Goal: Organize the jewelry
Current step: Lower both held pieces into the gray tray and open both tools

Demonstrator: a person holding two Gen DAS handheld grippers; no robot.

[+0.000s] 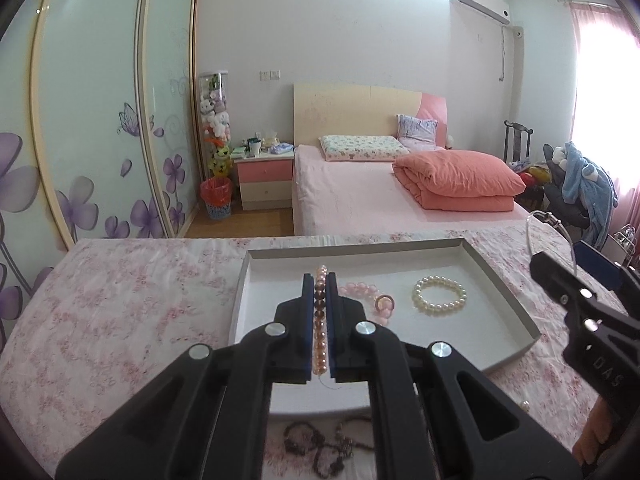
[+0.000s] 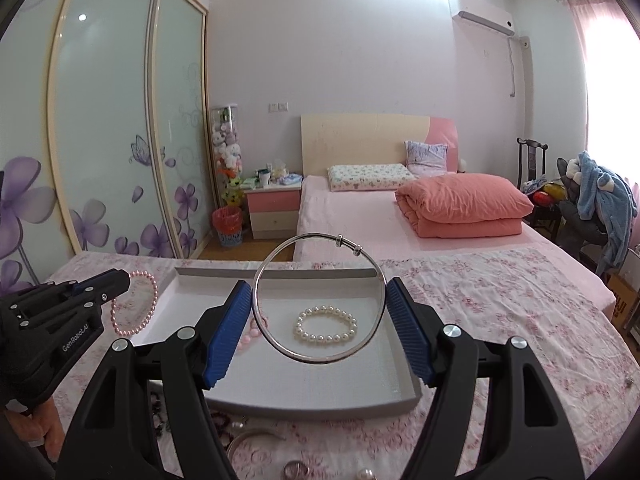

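While the left gripper [image 1: 319, 292] pinches a limp pink bead bracelet [image 1: 320, 320] over the tray [image 1: 496, 280] at nine o'clock, a pearl bracelet [image 2: 326, 325] lies mid-tray. At three o'clock, the right gripper [image 2: 320, 308] clamps a stiff, slippery silver bangle [image 2: 320, 300] across its sides, probably light.

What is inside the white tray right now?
The tray holds a white pearl bracelet and a pink bead bracelet. The left claw and its pink pearl strand hide part of the tray floor.
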